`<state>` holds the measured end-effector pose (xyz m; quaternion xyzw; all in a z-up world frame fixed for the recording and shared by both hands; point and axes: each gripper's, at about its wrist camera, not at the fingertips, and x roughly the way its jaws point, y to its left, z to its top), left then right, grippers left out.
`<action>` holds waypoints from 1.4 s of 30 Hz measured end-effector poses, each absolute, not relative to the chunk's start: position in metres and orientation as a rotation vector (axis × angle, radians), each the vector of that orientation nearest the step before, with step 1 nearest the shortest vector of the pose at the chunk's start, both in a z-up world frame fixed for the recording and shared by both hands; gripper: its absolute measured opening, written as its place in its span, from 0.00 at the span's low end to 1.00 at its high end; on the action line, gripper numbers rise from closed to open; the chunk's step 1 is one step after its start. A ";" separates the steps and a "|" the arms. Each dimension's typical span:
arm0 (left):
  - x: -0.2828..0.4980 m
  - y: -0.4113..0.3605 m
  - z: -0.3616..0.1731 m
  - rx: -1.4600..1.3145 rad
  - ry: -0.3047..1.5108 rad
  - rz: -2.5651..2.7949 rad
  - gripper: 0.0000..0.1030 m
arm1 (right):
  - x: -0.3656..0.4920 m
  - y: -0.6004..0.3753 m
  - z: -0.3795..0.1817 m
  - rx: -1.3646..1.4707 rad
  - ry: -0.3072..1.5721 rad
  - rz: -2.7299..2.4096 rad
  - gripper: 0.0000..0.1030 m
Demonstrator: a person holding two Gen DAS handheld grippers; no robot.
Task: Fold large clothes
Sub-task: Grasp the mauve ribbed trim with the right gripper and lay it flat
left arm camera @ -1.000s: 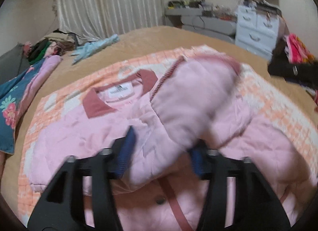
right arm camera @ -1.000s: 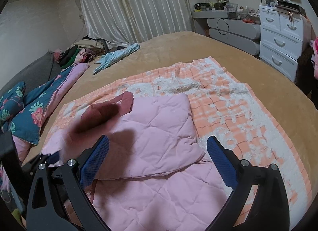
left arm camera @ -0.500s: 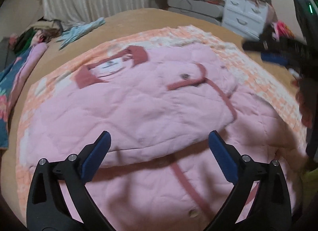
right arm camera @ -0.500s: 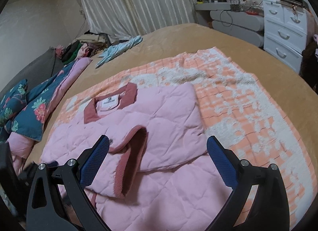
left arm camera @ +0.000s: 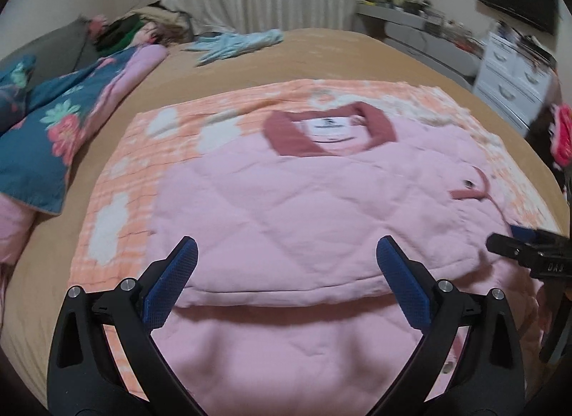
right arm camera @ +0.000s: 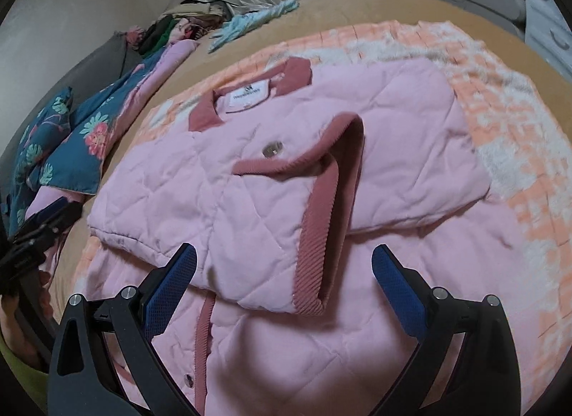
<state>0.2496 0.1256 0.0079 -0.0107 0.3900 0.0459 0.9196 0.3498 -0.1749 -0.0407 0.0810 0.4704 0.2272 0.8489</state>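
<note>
Both claws are spread wide and holding nothing: left claw and right claw each hover just over the near half of the one pink quilted jacket. It lies straight ahead of both, long axis running away toward the collar. Two sleeves folded across the chest; the cuffed sleeve sits nearer the right claw. I'd guess the hem comes up next. Under it: one orange checked blanket, then the bed.

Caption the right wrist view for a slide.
Open right gripper hovers over a partly folded pink quilted jacket on an orange checked blanket.
</note>
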 end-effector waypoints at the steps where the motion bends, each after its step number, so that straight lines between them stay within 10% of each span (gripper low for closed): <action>1: 0.249 0.132 0.007 -0.032 0.801 0.102 0.91 | 0.351 -0.175 -0.043 0.182 1.000 0.474 0.95; 9: 0.247 0.162 0.003 -0.114 0.796 0.140 0.91 | 0.360 -0.184 -0.061 0.316 1.059 0.495 0.91; 14: 0.249 0.170 -0.003 -0.154 0.797 0.151 0.91 | 0.352 -0.166 -0.053 0.230 1.023 0.551 0.38; 17: 0.249 0.171 -0.004 -0.155 0.793 0.152 0.91 | 0.344 -0.158 -0.040 0.172 0.953 0.582 0.26; 29: 0.256 0.174 0.002 -0.171 0.766 0.143 0.91 | 0.330 -0.136 0.038 -0.149 0.574 0.569 0.20; 42: 0.283 0.165 -0.010 -0.164 0.795 0.143 0.91 | 0.393 -0.156 -0.006 -0.081 0.725 0.495 0.20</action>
